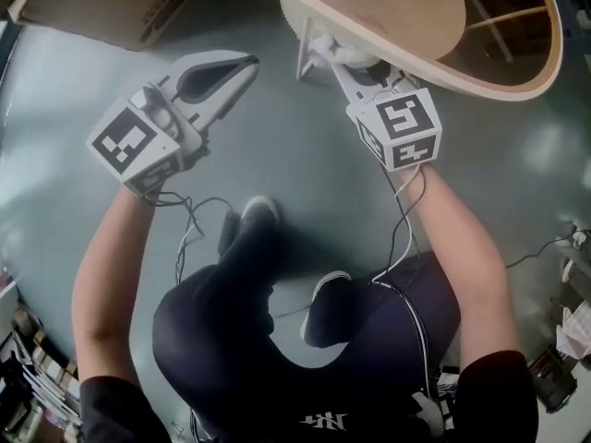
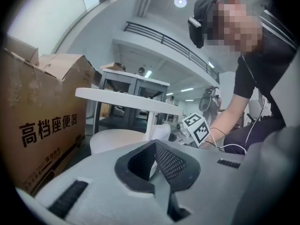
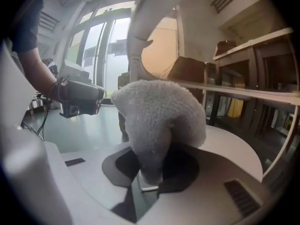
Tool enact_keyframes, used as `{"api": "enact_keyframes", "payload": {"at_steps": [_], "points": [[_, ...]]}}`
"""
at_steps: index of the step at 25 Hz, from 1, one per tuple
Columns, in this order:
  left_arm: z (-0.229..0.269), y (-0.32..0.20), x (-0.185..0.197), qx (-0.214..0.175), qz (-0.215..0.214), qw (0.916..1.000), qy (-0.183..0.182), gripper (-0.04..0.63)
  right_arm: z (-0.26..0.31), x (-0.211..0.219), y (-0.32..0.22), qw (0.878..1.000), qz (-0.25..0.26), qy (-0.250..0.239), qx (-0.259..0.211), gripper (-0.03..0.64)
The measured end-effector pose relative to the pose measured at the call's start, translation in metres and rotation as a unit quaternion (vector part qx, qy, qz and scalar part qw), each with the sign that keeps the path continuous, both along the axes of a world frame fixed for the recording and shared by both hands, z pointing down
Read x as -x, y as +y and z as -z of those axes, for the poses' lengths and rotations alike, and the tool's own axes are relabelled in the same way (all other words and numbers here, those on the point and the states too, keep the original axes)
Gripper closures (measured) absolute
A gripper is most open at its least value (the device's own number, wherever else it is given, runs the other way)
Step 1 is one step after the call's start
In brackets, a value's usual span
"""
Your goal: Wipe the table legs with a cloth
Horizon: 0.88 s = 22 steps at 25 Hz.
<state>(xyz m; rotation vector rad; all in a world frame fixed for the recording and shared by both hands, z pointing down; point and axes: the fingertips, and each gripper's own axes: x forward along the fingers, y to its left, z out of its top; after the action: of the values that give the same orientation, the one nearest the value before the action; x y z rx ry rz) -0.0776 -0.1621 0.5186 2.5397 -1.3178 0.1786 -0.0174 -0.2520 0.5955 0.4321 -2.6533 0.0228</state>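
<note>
Fingers on the left gripper (image 1: 242, 65) look pinched together in the head view, hanging over the grey floor (image 1: 277, 155) off to the side of the table. The right gripper (image 1: 323, 52) is shoved in under the edge of the round tan table top (image 1: 406, 7), tips mostly out of sight there. Person's crouched down low, knees up, and there's a brown cardboard box (image 1: 92, 7) at the top left. Left gripper view: yep, the black ribbed pads are touching at the tips with nothing between them, and it's aimed across at the table with the box on its left. Right gripper view has the jaws clamped on a white fluffy cloth (image 3: 159, 121) that bulges out over them like a mitt, sitting low down by the white table leg (image 3: 139, 32). Can't really tell if the cloth's actually touching the leg or just in front of it.
</note>
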Motion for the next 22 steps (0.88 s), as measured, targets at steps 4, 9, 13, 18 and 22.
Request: {"api": "enact_keyframes", "payload": {"at_steps": [4,9,13,18,22], "points": [[-0.026,-0.01,-0.004,-0.022,0.006,0.9997,-0.002,0.591,0.004,0.017,-0.017,0.999,-0.002,-0.031,-0.039,0.545],[-0.012,-0.007,-0.009,-0.034,-0.006,0.9994,0.004,0.591,0.041,0.037,-0.011,0.993,0.03,-0.04,-0.103,0.546],[-0.005,-0.002,-0.013,-0.035,-0.011,0.9993,0.011,0.591,0.046,0.041,0.006,0.993,0.037,-0.043,-0.108,0.546],[-0.016,-0.004,-0.006,-0.042,-0.009,0.999,0.009,0.591,0.04,0.042,0.013,0.991,0.03,-0.069,-0.115,0.546],[-0.034,-0.004,0.004,-0.047,0.017,0.9987,0.013,0.591,0.029,0.044,0.022,0.992,0.023,-0.092,-0.085,0.546]]}}
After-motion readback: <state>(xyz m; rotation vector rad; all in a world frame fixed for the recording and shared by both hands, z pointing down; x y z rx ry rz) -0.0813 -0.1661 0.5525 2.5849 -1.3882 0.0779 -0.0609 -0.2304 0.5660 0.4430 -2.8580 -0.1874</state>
